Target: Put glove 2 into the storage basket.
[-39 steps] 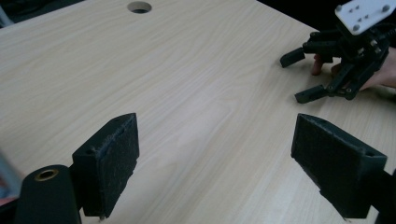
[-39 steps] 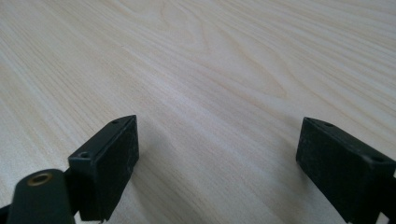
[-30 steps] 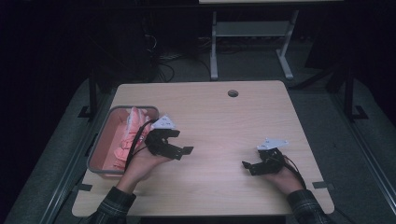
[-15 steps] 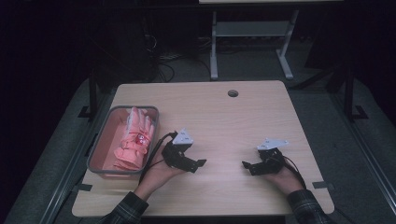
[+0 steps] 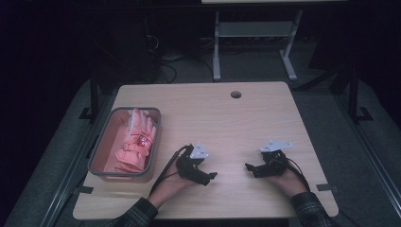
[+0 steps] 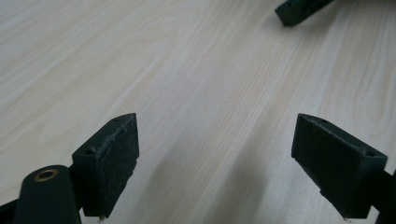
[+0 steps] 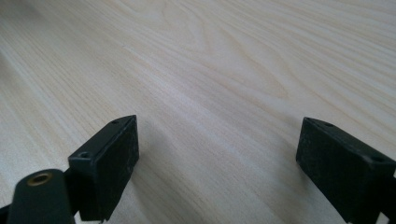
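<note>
Two spread, empty grippers, left gripper (image 5: 208, 176) and right gripper (image 5: 250, 168), tips facing across bare table (image 5: 227, 123).

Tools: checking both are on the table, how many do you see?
2. The left tool sits right of the bin; the right tool faces it.

My left gripper (image 6: 217, 158) hangs low over bare table (image 6: 187, 70), jaws spread wide, nothing between them. A dark jaw tip (image 6: 299, 9) shows ahead.
</note>
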Action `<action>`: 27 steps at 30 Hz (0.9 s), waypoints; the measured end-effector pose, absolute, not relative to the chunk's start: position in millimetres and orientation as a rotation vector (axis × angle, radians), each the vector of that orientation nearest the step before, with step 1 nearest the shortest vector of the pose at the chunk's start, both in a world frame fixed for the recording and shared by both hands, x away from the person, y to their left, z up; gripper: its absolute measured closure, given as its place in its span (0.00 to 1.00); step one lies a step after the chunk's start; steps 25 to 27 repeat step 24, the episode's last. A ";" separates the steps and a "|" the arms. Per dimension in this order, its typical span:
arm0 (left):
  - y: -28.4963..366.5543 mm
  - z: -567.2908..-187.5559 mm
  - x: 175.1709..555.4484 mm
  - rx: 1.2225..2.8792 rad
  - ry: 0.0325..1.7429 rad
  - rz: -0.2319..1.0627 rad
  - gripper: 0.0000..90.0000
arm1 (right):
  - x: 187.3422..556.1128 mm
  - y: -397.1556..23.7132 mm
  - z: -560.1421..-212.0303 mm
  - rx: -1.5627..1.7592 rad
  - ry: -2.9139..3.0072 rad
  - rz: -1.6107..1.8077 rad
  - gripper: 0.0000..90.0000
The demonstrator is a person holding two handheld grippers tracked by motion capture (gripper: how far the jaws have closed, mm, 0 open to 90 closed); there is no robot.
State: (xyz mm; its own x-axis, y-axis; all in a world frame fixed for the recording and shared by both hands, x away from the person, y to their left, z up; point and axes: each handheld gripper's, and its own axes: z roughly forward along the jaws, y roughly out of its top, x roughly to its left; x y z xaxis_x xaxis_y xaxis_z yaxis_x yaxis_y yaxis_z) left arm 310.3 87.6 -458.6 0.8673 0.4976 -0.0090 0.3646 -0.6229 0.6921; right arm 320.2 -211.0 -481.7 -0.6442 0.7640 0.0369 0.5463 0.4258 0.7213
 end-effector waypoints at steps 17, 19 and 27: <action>81.0 -478.4 306.3 2.284 0.570 0.234 0.14 | 320.2 -210.8 -481.9 1.119 2.393 1.045 0.14; 81.0 -478.4 306.3 2.284 0.570 0.234 0.14 | 320.2 -210.8 -481.9 1.118 2.393 1.045 0.14; 81.0 -478.4 306.3 2.284 0.570 0.234 0.14 | 320.2 -210.7 -481.9 1.117 2.394 1.046 0.14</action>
